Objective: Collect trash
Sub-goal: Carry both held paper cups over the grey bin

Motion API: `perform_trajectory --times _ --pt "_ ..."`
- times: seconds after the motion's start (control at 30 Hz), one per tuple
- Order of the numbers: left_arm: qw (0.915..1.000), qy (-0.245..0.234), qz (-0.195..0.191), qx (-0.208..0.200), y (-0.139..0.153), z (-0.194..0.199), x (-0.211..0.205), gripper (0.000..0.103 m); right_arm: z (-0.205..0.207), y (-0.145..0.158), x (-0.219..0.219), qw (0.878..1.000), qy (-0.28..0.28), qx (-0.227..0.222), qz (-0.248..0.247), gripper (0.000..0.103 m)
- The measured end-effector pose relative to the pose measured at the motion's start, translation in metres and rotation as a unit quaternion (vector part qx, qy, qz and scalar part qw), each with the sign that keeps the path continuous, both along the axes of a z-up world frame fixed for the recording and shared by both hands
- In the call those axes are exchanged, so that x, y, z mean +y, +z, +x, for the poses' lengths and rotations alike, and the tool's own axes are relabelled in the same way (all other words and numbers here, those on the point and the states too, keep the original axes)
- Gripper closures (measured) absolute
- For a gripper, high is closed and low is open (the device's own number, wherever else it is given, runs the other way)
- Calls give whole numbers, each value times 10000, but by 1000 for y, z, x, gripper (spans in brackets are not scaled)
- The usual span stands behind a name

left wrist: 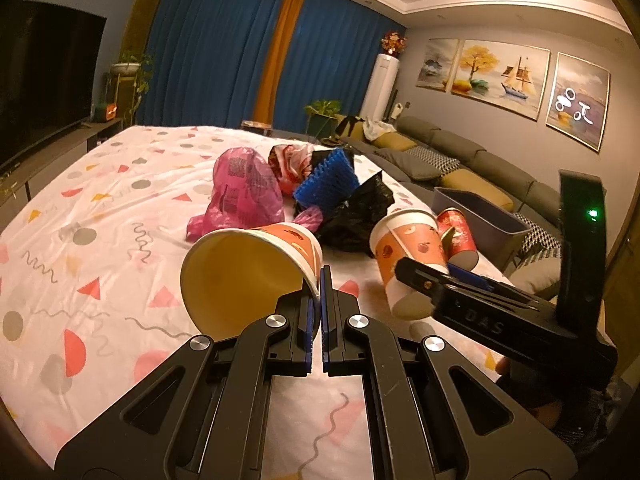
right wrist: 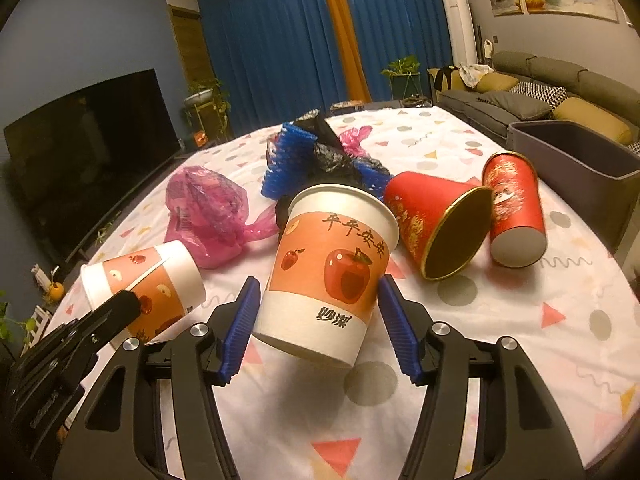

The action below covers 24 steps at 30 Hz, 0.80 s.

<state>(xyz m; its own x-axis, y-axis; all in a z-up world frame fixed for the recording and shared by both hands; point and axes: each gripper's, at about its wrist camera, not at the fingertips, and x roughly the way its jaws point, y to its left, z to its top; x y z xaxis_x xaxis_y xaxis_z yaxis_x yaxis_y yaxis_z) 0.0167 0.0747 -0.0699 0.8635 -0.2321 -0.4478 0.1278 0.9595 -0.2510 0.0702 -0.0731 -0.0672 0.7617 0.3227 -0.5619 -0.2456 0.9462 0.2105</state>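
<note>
with one apple-print cup (left wrist: 256, 272) pinched by its rim in the left gripper (left wrist: 321, 280) above the table (left wrist: 100, 184), the second apple-print cup (right wrist: 328, 276) is straddled by the spread right gripper (right wrist: 316, 300) and is best squeezed gently before being carried to the grey bin (right wrist: 580, 156).

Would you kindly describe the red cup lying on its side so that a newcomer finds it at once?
On the patterned tablecloth, look right of the orange apple cup, before the grey bin. The tipped red cup shows its gold-rimmed dark mouth; its red neighbour shows a grey base.
</note>
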Motion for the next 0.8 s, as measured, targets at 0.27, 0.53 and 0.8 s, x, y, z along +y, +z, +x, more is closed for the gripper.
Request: perform_trajectory --times 0.27,0.53,0.8 --pt "9998 -112 107 -141 15 -2 -14 101 -18 18 -21 9993 47 -320 177 44" --pt "9982 -362 224 -420 39 7 -44 101 -28 38 -49 9976 -120 -636 233 44" --pt "9950 -763 248 -597 56 30 -87 101 -26 54 -98 9935 -619 -933 222 43"
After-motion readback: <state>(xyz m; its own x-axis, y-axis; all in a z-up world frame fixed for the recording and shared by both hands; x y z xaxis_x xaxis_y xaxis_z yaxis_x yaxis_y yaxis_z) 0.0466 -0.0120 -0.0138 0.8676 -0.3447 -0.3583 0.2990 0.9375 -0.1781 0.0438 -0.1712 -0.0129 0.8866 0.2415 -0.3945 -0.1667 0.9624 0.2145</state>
